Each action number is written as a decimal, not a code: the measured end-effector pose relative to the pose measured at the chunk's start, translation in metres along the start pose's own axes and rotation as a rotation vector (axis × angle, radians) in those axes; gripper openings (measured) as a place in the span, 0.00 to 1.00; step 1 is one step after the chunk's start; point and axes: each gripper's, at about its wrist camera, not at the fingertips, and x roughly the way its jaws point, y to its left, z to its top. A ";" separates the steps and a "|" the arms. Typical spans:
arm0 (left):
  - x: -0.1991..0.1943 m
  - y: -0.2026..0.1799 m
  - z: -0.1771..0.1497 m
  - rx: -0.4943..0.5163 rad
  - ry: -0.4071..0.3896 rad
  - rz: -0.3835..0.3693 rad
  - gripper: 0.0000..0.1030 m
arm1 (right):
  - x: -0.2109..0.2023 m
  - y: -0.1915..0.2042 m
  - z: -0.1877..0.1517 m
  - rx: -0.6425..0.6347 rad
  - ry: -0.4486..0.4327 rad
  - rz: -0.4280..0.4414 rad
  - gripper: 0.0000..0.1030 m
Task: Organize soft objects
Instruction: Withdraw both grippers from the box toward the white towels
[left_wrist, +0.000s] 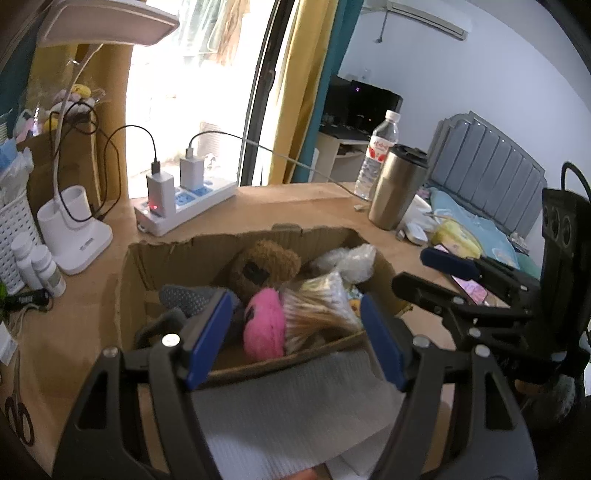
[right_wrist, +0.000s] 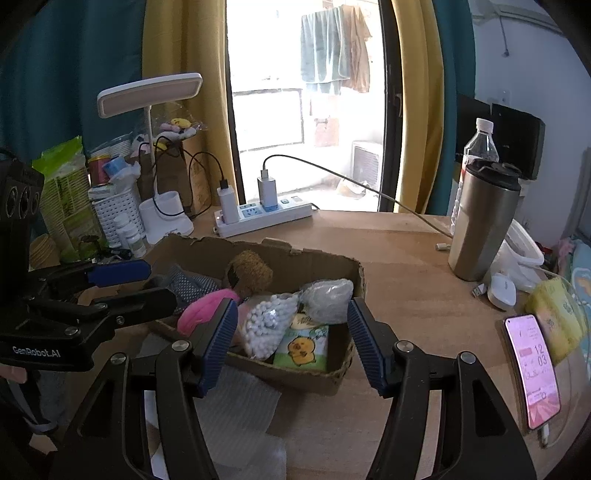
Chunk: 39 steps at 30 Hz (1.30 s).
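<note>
While claws gape: fuzzy pink plush in torn cardboard box.

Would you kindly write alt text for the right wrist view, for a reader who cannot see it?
The open right gripper faces a torn cardboard box on a wooden desk, holding a brown plush toy, pink plush and a bag of cotton swabs. The left gripper reaches in from the left.

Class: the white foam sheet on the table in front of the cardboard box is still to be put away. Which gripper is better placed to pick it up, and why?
Probably the left gripper: it is open with the foam sheet lying directly beneath its fingers, before the cardboard box. The right gripper, also open, points at the box's right half, the sheet lying off to its left.
</note>
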 end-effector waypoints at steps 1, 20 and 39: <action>-0.002 0.000 -0.002 -0.001 0.000 0.001 0.71 | -0.001 0.001 -0.002 0.000 0.002 0.000 0.63; -0.014 -0.003 -0.040 -0.050 0.025 0.035 0.71 | -0.017 0.010 -0.040 0.003 0.042 0.029 0.64; 0.023 -0.008 -0.058 -0.074 0.184 0.117 0.71 | -0.012 -0.013 -0.066 0.046 0.075 0.079 0.64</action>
